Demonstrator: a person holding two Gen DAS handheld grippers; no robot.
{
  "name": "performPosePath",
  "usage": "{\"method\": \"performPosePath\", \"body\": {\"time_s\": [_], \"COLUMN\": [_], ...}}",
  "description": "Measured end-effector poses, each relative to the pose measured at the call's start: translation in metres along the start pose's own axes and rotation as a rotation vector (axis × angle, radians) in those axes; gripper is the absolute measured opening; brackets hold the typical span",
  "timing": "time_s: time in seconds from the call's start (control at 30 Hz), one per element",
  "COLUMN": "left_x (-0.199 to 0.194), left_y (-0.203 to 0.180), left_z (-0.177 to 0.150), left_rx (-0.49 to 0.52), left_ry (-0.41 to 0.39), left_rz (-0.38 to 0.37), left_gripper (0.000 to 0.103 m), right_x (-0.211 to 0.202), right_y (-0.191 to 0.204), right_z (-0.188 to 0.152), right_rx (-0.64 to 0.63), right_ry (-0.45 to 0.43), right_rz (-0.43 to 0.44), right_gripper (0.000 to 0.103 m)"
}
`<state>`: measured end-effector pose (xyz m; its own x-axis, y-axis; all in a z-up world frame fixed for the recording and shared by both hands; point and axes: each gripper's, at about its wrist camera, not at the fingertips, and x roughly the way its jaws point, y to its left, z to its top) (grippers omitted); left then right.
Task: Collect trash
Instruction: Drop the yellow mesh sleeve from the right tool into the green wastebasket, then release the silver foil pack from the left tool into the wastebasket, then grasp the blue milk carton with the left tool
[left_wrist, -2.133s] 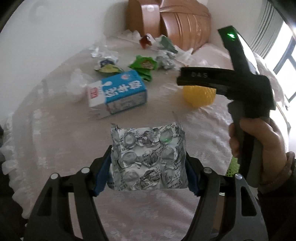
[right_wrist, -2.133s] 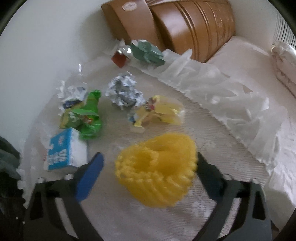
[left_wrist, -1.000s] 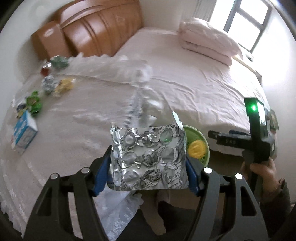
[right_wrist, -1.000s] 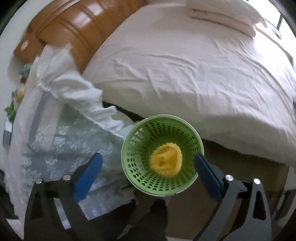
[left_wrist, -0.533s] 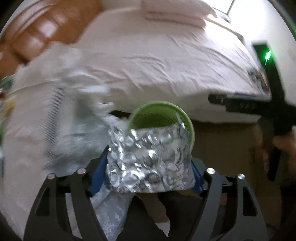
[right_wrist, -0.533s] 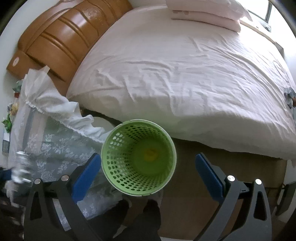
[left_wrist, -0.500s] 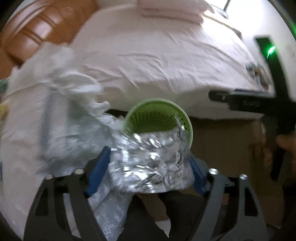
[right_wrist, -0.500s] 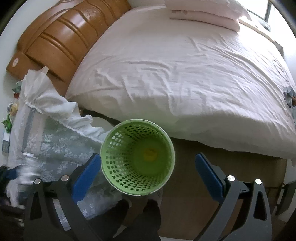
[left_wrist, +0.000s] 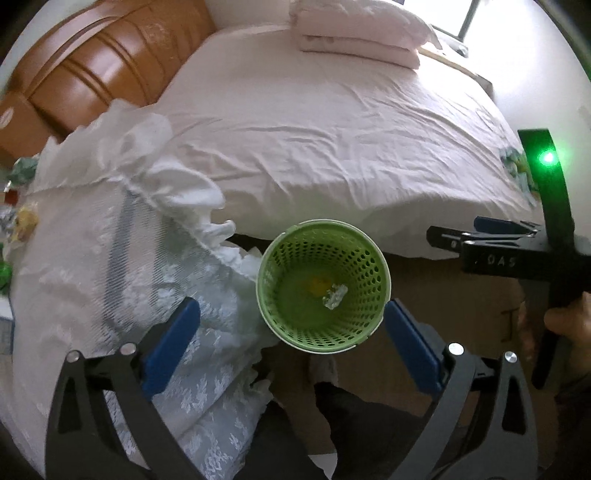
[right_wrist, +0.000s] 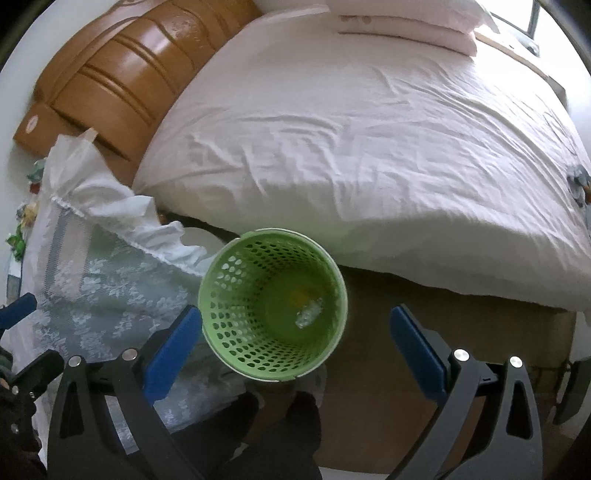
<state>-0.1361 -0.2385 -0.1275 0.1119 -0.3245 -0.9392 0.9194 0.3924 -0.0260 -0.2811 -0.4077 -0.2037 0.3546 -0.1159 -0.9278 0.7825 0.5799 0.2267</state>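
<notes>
Two grippers, both spread wide w/ nothing between the blue pads: left gripper (left_wrist: 291, 339) and right gripper (right_wrist: 295, 343) each looking down over green perforated bin (left_wrist: 280, 254) (right_wrist: 236, 280). Foil blister pack (left_wrist: 335, 295) (right_wrist: 309, 313) lying at bin bottom, just beside yellow foam net (left_wrist: 318, 285) (right_wrist: 301, 295), both down inside, apart from either gripper. Right gripper (left_wrist: 480, 236) also seen side-on in left wrist view, off to right of bin, green light lit on its body, jaws parted, gripped by right hand (left_wrist: 570, 325). Bin standing on floor betw. bed w/ pink sheet (left_wrist: 332, 129) (right_wrist: 369, 147) and table under white lace cloth (left_wrist: 110, 258) (right_wrist: 103, 288). More litter at far left table edge, too small & blurred to ID. Wooden headboard (left_wrist: 92, 74) (right_wrist: 129, 66) at upper left, folded pink quilt (left_wrist: 354, 29) at far end of bed.
</notes>
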Motion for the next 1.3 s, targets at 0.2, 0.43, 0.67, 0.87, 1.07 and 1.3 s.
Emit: {"method": "performPosePath", "body": {"time_s": [0.2,0.43,0.67,0.87,1.07,1.3], "left_x": [-0.019,-0.072,-0.114,-0.122,-0.113,-0.087], "left_y": [0.039,0.124,0.227,0.278,0.315,0.360], "left_z": [-0.012,-0.049,-0.101,-0.126,-0.117,-0.096], "left_rx": [-0.105,-0.305,-0.546,-0.526,-0.256,-0.004], "left_ry": [-0.038,-0.141,-0.187,-0.195,-0.170,-0.068], "left_rz": [0.043,0.185,0.348,0.414,0.426,0.338], "left_gripper": [0.095,0.095,0.095,0.095,0.095,0.095], "right_x": [-0.002,-0.013,-0.017,-0.020,-0.025,-0.034], "right_y": [0.041,0.126,0.222,0.284,0.311,0.326], "right_z": [0.005,0.009,0.011,0.006,-0.009,-0.024], "right_rx": [-0.073,-0.246,-0.432,-0.516,-0.554,-0.515], "right_ry": [-0.008,-0.022,-0.033,-0.029,-0.012,-0.004], "right_rz": [0.025,0.103,0.183,0.237,0.239,0.223], "right_gripper": [0.101,0.101,0.101,0.101,0.101,0.101]}}
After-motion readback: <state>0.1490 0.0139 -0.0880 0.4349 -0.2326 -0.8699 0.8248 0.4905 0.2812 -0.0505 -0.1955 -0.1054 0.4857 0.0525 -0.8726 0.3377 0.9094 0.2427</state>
